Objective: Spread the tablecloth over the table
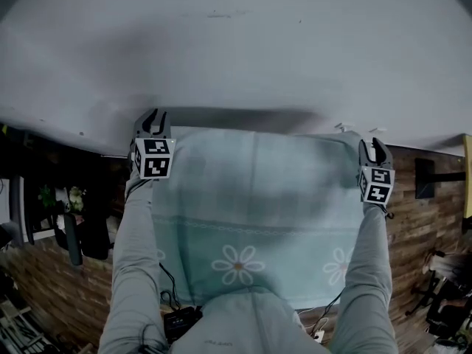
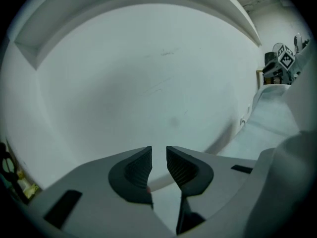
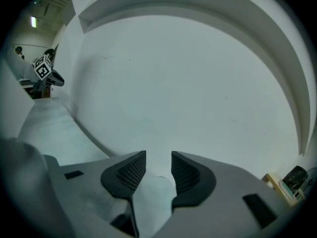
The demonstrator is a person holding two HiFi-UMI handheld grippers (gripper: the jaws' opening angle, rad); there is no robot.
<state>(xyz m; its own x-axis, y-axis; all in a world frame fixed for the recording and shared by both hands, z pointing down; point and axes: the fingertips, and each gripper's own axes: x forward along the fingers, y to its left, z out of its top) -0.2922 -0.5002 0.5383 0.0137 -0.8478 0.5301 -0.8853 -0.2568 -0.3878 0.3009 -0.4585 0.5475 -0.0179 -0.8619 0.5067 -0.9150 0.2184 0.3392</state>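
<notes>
The pale teal tablecloth (image 1: 251, 198) with white daisies lies stretched flat between my two grippers, its far edge toward the white wall. My left gripper (image 1: 153, 118) sits at the cloth's far left corner and my right gripper (image 1: 376, 146) at its far right corner. In the left gripper view the jaws (image 2: 159, 155) stand apart, with pale cloth showing low in the gap. In the right gripper view the jaws (image 3: 158, 160) are apart too, and a cloth corner (image 3: 156, 187) lies loose between them, not pinched. The table under the cloth is hidden.
A white wall (image 1: 236, 43) rises just beyond the cloth's far edge. Wood-plank floor (image 1: 420, 220) shows on both sides. Dark furniture and a plant (image 1: 66, 212) stand at the left, black stands (image 1: 442, 308) at the right. Cables and a black box (image 1: 181, 317) hang by my body.
</notes>
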